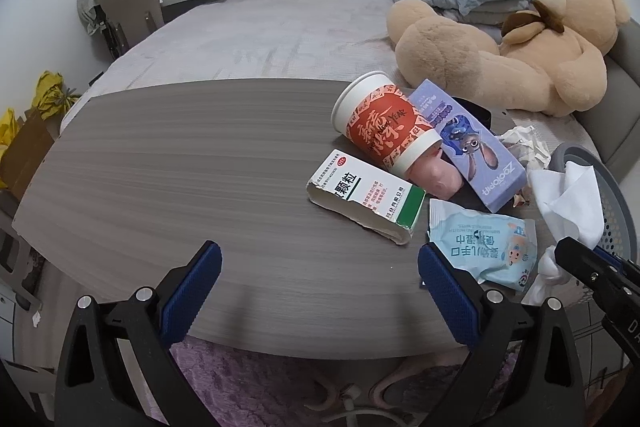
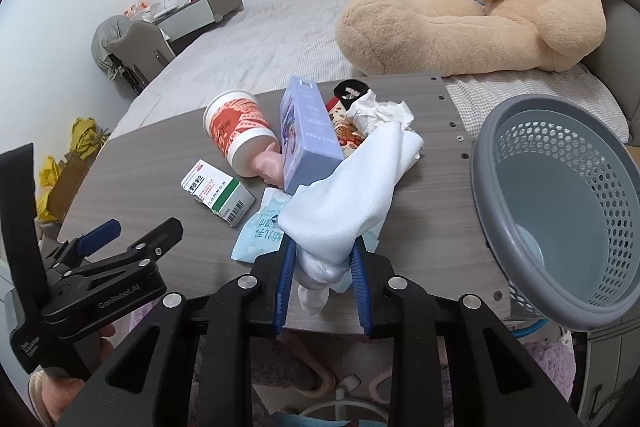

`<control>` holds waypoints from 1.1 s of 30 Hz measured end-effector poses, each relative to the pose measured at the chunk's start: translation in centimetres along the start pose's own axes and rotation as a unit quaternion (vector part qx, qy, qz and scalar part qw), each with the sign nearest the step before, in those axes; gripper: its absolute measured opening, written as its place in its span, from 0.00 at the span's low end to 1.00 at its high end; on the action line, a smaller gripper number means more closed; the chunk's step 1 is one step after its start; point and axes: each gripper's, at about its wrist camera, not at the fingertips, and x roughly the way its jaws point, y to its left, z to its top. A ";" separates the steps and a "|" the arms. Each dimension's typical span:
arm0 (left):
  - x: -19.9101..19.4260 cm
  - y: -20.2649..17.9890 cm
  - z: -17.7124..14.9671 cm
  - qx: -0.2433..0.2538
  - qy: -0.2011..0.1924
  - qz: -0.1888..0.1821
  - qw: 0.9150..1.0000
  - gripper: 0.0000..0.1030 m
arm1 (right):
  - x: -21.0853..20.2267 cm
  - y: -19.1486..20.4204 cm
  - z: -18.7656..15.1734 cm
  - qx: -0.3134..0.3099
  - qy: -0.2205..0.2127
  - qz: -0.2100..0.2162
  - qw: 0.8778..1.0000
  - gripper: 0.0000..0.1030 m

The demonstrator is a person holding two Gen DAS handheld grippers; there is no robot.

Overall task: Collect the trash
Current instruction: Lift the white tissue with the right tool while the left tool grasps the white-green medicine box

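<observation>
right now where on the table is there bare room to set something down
The left half of the table, from the medicine box to the far left edge, is bare. The right side is crowded: paper cup, purple box, wipes packet, tissues up to the basket.

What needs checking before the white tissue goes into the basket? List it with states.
1. Right gripper shut on the white tissue: ok.
2. Tissue lifted free of the wet-wipe packet: cannot tell.
3. Grey basket within view on the right, opening facing the gripper: ok.
4. Basket has room: ok, nearly bare inside.
5. Left gripper open, holding nothing, off to the side: ok.
</observation>
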 end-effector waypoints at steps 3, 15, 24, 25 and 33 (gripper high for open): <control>0.1 -0.4 0.1 -0.002 -0.001 -0.001 1.000 0.94 | -0.7 -0.5 0.1 0.004 -0.011 0.001 1.000 0.25; 2.0 -1.2 1.9 0.010 0.016 -0.062 0.998 0.94 | -2.0 -3.5 0.1 0.030 -0.026 0.000 0.999 0.25; 3.7 0.0 3.2 0.071 0.047 -0.099 0.991 0.94 | -2.2 -4.5 0.6 0.047 -0.029 0.000 0.998 0.25; 4.0 0.0 3.2 0.079 0.052 -0.104 0.990 0.94 | -2.1 -4.5 0.6 0.047 -0.028 -0.001 0.999 0.25; 6.1 -0.5 3.6 0.109 0.070 -0.129 0.983 0.94 | -1.3 -4.0 1.0 0.043 -0.020 -0.009 0.999 0.25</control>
